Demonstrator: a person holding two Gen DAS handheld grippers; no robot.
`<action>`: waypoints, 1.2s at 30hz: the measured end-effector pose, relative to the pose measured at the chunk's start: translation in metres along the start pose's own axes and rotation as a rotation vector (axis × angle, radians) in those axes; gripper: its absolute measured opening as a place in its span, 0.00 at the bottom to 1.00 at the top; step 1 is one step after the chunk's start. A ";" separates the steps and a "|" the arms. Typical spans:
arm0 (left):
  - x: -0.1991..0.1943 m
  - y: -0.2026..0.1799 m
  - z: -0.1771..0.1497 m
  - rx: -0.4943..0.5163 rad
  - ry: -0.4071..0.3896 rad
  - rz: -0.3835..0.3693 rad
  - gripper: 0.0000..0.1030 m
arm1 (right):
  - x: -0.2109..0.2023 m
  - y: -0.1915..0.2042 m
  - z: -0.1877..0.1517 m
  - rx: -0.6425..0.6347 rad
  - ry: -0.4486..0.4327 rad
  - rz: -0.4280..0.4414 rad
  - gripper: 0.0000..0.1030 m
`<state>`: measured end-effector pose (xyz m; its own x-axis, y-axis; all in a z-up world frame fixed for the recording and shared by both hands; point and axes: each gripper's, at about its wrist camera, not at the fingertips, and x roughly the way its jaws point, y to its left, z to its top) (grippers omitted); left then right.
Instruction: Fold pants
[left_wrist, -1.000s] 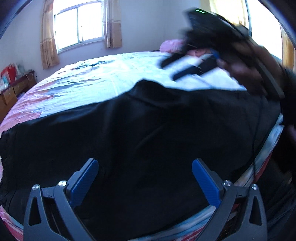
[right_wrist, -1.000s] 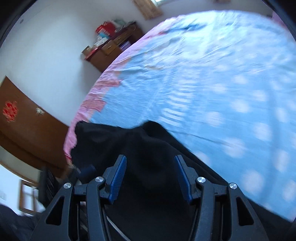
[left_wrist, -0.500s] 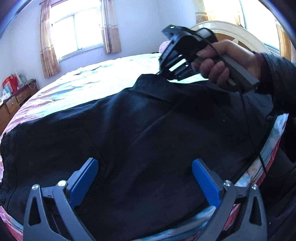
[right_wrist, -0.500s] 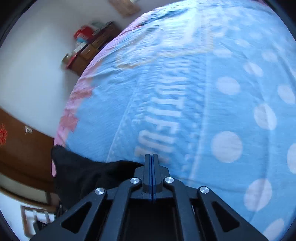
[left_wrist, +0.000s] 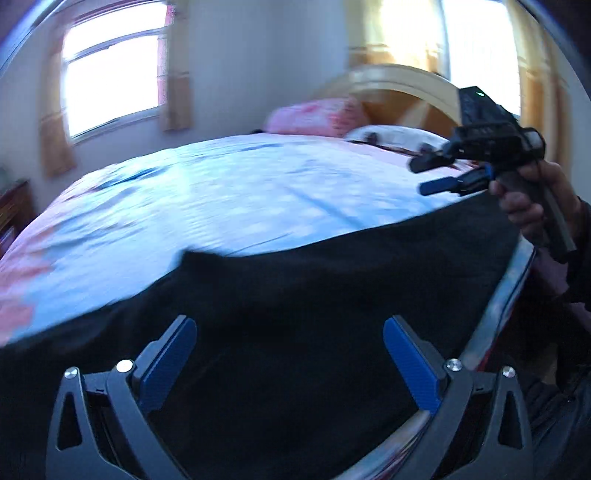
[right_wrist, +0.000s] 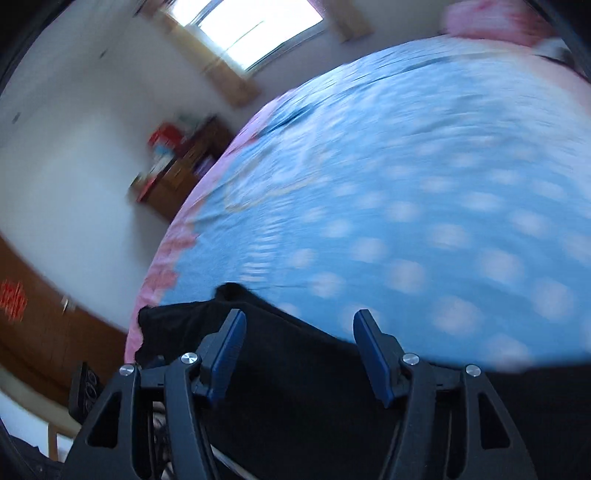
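Since half a second ago, our right gripper (right_wrist: 299, 354) has let go of the raised edge of the black pants (left_wrist: 295, 332) and its jaws have just been opening; in the left wrist view it now sits off to the right, above the far right corner of the cloth, with its blue-tipped fingers (left_wrist: 441, 184) apart and nothing between them. We hold it by the handle in our right hand (left_wrist: 532, 206).

In the right wrist view the same jaws stand about half spread. Pants fabric lies below and behind them, not pinched by either pad.

Our left gripper (left_wrist: 291, 365) hovers over the near part of the pants with its jaws spread wide. Both blue pads (left_wrist: 166, 365) are clear of the cloth as far as we can tell; nothing is clamped.

Pants position: spread flat along the near edge of the bed, on the blue polka-dot bedspread (right_wrist: 406, 184). The far edge of the cloth runs across the left wrist view from lower left up to the right, with a small raised bump near the middle. One end reaches the pink border (right_wrist: 162, 273) of the bedspread at the bed's side.

Both views are motion-blurred. A pink pillow (left_wrist: 317, 114) lies at the head of the bed, in front of a wooden headboard (left_wrist: 406, 88). A wooden dresser (right_wrist: 177, 173) stands against the wall below a curtained window (left_wrist: 110, 77).
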<state>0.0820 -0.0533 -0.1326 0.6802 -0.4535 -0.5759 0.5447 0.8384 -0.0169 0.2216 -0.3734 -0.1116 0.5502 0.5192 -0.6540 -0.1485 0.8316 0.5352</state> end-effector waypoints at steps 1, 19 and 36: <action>0.007 -0.009 0.005 0.018 0.002 -0.023 1.00 | -0.025 -0.020 -0.010 0.056 -0.037 -0.031 0.60; 0.102 -0.121 0.037 0.212 0.194 -0.197 1.00 | -0.232 -0.175 -0.094 0.368 -0.386 -0.300 0.60; 0.126 -0.138 0.040 0.220 0.221 -0.195 1.00 | -0.254 -0.237 -0.133 0.634 -0.515 -0.139 0.60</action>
<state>0.1123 -0.2385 -0.1699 0.4437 -0.5024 -0.7421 0.7628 0.6463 0.0185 0.0078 -0.6760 -0.1431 0.8598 0.1357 -0.4923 0.3558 0.5323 0.7682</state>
